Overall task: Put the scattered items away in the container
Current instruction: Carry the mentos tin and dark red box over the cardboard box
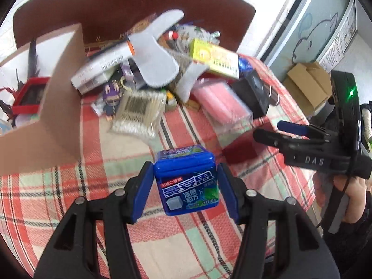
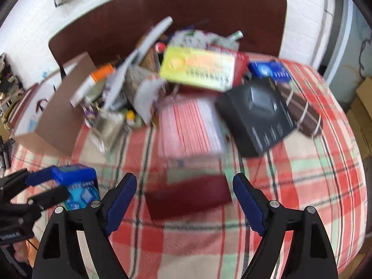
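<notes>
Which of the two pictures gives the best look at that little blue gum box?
The left wrist view: the gum box sits sharp and centred, its label readable, pinched in the left claw. In the right wrist view the same box is small, blurred, at the left edge and partly hidden by that claw's fingers.

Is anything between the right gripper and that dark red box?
Nothing visible. The right gripper is open, and the dark red box lies on bare plaid cloth between its fingers, clear of the pile.
</notes>
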Tool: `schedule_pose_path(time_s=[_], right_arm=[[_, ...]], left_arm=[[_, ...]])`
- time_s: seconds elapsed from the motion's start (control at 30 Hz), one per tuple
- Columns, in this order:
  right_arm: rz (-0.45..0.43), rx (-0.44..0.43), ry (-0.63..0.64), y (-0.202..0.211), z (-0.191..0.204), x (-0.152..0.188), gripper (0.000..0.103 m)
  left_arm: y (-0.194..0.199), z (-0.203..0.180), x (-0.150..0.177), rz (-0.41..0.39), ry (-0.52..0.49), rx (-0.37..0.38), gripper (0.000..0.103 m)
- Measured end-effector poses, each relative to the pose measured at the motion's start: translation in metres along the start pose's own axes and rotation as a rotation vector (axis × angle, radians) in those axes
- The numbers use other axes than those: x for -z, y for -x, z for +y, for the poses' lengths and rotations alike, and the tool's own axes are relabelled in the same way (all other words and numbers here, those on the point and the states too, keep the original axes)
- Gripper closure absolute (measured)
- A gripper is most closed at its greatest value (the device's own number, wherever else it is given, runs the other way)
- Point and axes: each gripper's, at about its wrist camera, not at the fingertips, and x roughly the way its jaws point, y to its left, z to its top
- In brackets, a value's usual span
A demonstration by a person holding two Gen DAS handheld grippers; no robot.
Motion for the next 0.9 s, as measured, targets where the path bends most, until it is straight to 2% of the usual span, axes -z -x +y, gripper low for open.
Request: schedule_pose_path(time_s=[0.1,0.17,0.27,0.33,0.53,0.6,0.9], right_arm=[[0.034,0.012,-0.014,-0.007,-0.004,0.011,0.014],[0.026,0.007,-0.012,-0.009,-0.003,0.013,0.014],[-0.011,0.002,0.020,-0.010,0.003,0.008,0.014],[0.001,0.015,0.040,-0.019,0.006,0.005,0.011],[0.029,0.014,0.046,-0.046,0.007,0.001,0.010],[0.013,0.002,0.050,-0.048,0.008,0.001,0.010],[-0.016,-0.047,0.005,-0.051,-0.002,0.002,0.015]], left_arm=[[-0.011,0.000,0.006,0.030,0.005,0.003,0.047],[-0.018,0.000,0.008,0.041,0.010,0.000,0.047],[-0.022,0.002,0.009,0.043,0.022,0.001,0.047],[-0.023,0.005,0.008,0.043,0.035,0.000,0.047],[-0.035,0.003,0.003,0.075,0.035,-0.007,0.046],[-0.044,0.000,0.003,0.094,0.022,-0.025,0.046],[-0.053,0.002,0.002,0.102,0.031,-0.020,0.046]])
